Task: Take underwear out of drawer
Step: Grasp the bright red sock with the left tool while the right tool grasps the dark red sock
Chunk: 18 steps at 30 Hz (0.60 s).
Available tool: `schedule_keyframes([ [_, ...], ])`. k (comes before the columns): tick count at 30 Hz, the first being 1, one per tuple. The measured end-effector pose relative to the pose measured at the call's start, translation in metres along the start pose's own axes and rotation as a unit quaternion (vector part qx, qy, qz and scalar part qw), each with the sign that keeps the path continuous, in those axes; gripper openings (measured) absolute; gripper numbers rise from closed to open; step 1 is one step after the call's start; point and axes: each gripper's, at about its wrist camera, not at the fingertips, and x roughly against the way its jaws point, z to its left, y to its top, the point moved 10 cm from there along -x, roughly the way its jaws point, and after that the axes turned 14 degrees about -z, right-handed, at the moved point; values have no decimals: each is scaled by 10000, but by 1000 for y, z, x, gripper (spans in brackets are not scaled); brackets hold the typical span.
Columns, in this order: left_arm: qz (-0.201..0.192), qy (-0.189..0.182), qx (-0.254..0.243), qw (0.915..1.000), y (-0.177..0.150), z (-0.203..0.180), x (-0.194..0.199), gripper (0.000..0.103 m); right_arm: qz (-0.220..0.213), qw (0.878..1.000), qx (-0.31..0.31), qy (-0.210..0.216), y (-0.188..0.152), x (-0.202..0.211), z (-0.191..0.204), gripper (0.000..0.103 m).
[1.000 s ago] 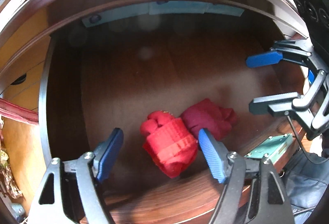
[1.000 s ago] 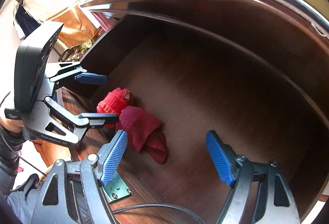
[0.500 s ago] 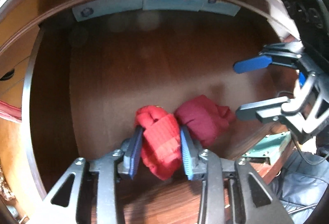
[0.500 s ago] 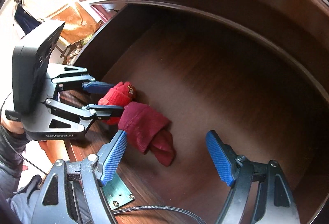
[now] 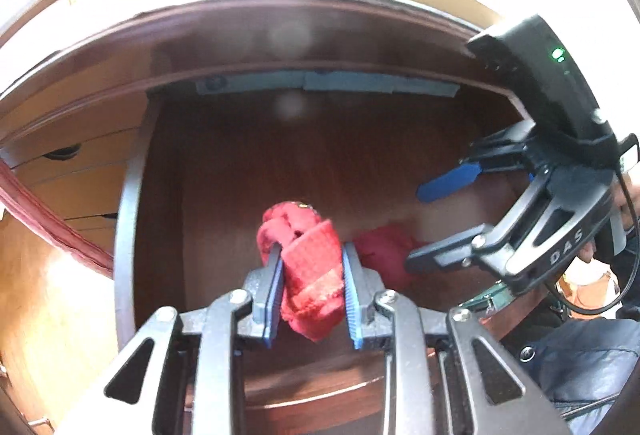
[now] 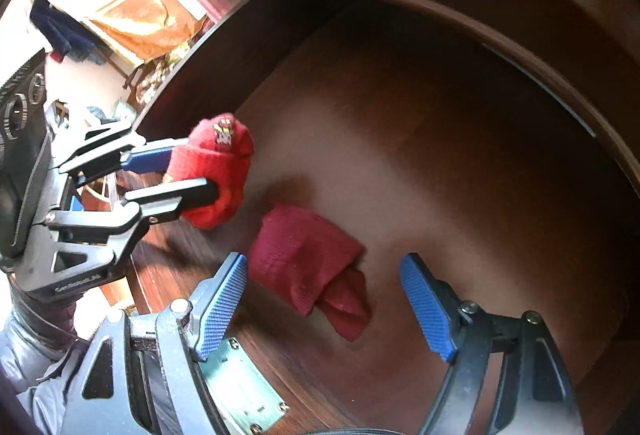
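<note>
A rolled bright red underwear (image 5: 312, 275) sits between the blue pads of my left gripper (image 5: 312, 249), whose jaws are closing and press on it from both sides. In the right wrist view the left gripper (image 6: 192, 171) holds this bundle (image 6: 216, 163) above the floor of the dark wooden drawer (image 6: 440, 155). A darker red underwear (image 6: 304, 259) lies on the drawer floor near the front edge. My right gripper (image 6: 324, 263) hovers open over it, one pad on either side and neither touching. The left wrist view shows the right gripper (image 5: 418, 225) beside the dark red piece (image 5: 384, 251).
A metal lock plate (image 6: 240, 391) is fixed on the drawer's front edge under my right gripper. A pale blue strip (image 5: 320, 81) runs along the drawer's back wall. Lighter wooden drawers (image 5: 72, 171) stand to the left. A person's dark sleeve (image 5: 580, 363) is at lower right.
My left gripper went from wide open around the bright red underwear to closed on it, and has lifted it off the drawer floor. My right gripper moved in over the dark red piece.
</note>
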Motion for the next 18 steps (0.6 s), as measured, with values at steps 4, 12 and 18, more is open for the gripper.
schedule_keyframes([
  [4, -286, 17, 216, 9994, 6, 4, 12, 26, 132, 9999, 47, 14, 1, -9, 3, 80],
  [12, -541, 40, 493, 9973, 5, 18, 28, 26, 480, 9985, 263, -41, 0, -30, 12, 74],
  [18, -540, 21, 516, 9972, 4, 12, 26, 26, 545, 9982, 165, 191, -1, -37, 18, 49],
])
